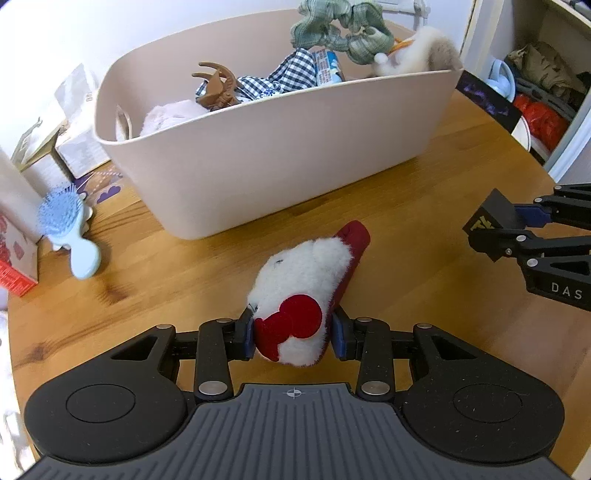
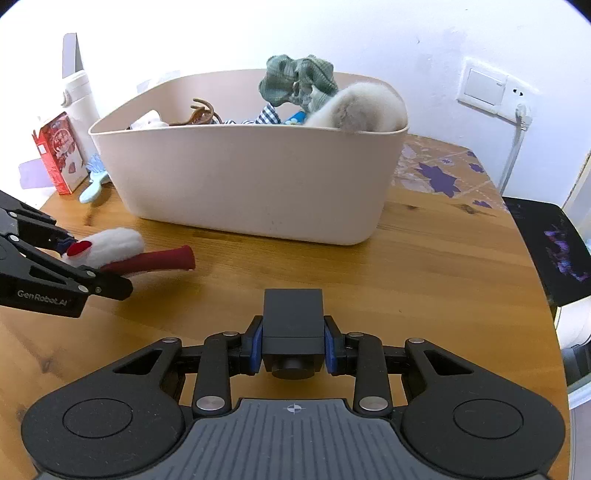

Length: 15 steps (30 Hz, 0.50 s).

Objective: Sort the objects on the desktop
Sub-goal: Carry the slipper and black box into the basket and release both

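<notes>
The left gripper (image 1: pixel 293 334) is clamped on a white fluffy slipper (image 1: pixel 306 284) with red trim, its far end near the table (image 1: pixel 406 229); the right gripper (image 2: pixel 293 345) is clamped on a small black box (image 2: pixel 293 325). Both point toward the beige bin (image 1: pixel 295 147), already piled with a green scrunchie (image 1: pixel 340 33), checked cloth (image 1: pixel 291 72) and a brown hair claw (image 1: pixel 218 86). The step looks like carrying both to the bin; next each must clear the rim before letting go

Home: hairbrush (image 1: pixel 70 236), cluttered shelf (image 1: pixel 546 85)
</notes>
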### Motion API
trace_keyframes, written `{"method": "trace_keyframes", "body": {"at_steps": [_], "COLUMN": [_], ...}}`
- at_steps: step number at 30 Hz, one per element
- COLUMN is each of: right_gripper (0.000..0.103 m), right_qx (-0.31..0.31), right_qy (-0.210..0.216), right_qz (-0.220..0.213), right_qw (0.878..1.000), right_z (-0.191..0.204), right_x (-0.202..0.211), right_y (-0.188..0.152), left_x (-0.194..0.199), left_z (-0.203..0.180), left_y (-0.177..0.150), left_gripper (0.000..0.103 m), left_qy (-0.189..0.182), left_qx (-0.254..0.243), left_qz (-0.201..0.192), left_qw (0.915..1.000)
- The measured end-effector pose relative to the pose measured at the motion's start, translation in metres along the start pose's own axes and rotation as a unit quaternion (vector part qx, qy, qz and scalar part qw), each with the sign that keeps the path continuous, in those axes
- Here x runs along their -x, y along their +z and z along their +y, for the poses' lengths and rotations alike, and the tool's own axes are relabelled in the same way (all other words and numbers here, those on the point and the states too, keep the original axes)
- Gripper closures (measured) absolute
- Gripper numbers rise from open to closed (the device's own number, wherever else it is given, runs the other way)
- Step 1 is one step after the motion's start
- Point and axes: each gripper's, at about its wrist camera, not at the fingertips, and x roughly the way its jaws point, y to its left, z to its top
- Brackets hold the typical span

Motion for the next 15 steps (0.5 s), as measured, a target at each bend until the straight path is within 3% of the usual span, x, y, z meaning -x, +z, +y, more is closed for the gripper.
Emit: {"method": "trace_keyframes", "body": {"at_steps": [6, 15], "right_gripper": [0.074, 0.074], "right_qx": [0.005, 0.000], "right_qy": [0.002, 0.008], "right_qz": [-0.016, -0.045], "right_qw": [1.000, 0.999], "right_z": [0.001, 0.000], "right_x": [0.024, 0.066], "right_y": [-0.001, 0.005], "left_x": [0.022, 0.055], "left_z": [0.005, 0.012], "left_y": [-0.020, -0.015], "left_gripper": [0.065, 0.065], "left_qy": [0.001, 0.001], "left_qx": [-0.005, -0.003], "left_qz": [-0.012, -0.048], "left_qw": [0.9999, 0.9988]}}
